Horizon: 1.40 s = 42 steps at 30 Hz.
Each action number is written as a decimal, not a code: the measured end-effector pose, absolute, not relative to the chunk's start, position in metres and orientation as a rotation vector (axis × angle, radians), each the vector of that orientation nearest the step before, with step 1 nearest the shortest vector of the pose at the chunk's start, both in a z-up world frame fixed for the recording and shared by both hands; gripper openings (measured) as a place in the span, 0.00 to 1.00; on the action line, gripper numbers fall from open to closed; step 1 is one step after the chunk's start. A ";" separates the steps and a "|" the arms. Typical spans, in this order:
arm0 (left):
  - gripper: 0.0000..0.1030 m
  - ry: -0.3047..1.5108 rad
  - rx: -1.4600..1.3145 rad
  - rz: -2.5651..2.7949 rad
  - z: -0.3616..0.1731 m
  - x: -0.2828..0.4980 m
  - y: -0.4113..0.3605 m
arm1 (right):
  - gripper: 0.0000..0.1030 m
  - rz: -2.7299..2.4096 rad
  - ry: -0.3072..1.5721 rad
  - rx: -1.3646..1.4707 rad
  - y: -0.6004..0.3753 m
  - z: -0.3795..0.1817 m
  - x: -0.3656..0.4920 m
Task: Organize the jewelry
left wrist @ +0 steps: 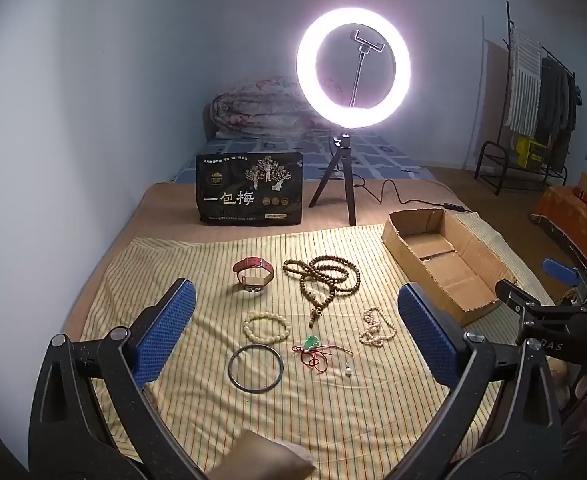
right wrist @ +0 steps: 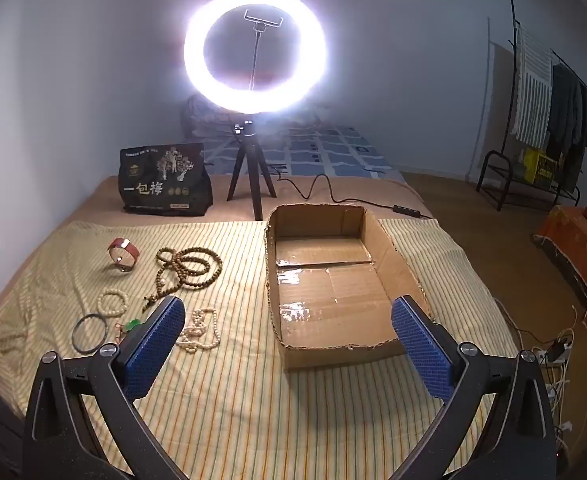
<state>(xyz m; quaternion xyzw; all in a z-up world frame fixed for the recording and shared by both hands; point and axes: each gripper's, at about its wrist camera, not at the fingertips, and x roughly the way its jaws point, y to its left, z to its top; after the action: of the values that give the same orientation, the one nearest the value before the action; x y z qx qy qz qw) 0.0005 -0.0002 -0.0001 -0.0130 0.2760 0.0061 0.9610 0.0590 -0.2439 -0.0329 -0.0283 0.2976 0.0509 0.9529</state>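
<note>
Six pieces of jewelry lie untouched on a striped cloth spread over a bed, with an empty cardboard box waiting at the right. From the left of the spread: a red-strapped watch standing on edge, a cream bead bracelet and a dark metal bangle nearer the camera, a long string of brown wooden beads with its tail running toward the viewer, a green pendant on red cord, and a heap of small pale beads closest to the box.

The left gripper hovers with its blue-padded fingers spread wide and nothing between them; the whole cluster lies straight ahead of it, the bangle and pendant nearest. The right gripper, fingers likewise spread and empty, points at the box's near wall, with the jewelry off to its left. By position, the left gripper looks better placed for a first pick, and any piece must then travel rightward to the box.

The left wrist view shows every piece unobstructed but only the box's slanted side. The right wrist view looks into the box, showing its bare, tape-patched floor, while its own left finger hides part of the pendant.
</note>
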 end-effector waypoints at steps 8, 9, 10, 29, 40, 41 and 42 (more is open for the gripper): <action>1.00 0.557 -0.034 0.007 0.000 0.001 0.000 | 1.00 0.107 0.594 -0.070 -0.244 -0.032 0.059; 1.00 0.555 -0.034 0.008 0.001 0.001 0.000 | 1.00 0.107 0.593 -0.071 -0.244 -0.031 0.059; 1.00 0.557 -0.033 0.009 0.000 0.001 0.000 | 1.00 0.107 0.592 -0.072 -0.244 -0.030 0.058; 1.00 0.550 -0.045 0.006 0.006 -0.002 -0.002 | 1.00 0.108 0.594 -0.068 -0.243 -0.028 0.056; 1.00 0.546 -0.048 0.004 0.006 -0.001 -0.004 | 1.00 0.107 0.591 -0.070 -0.243 -0.028 0.056; 1.00 0.546 -0.049 0.005 0.005 -0.001 -0.003 | 1.00 0.107 0.592 -0.070 -0.242 -0.028 0.056; 1.00 0.544 -0.047 0.005 0.005 0.000 -0.003 | 0.99 0.108 0.592 -0.071 -0.243 -0.028 0.056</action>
<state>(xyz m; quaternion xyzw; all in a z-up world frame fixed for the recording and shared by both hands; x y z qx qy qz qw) -0.0005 -0.0034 0.0053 -0.0232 0.2686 0.0024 0.9630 0.0557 -0.2426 -0.0283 -0.0347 0.2915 0.0532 0.9545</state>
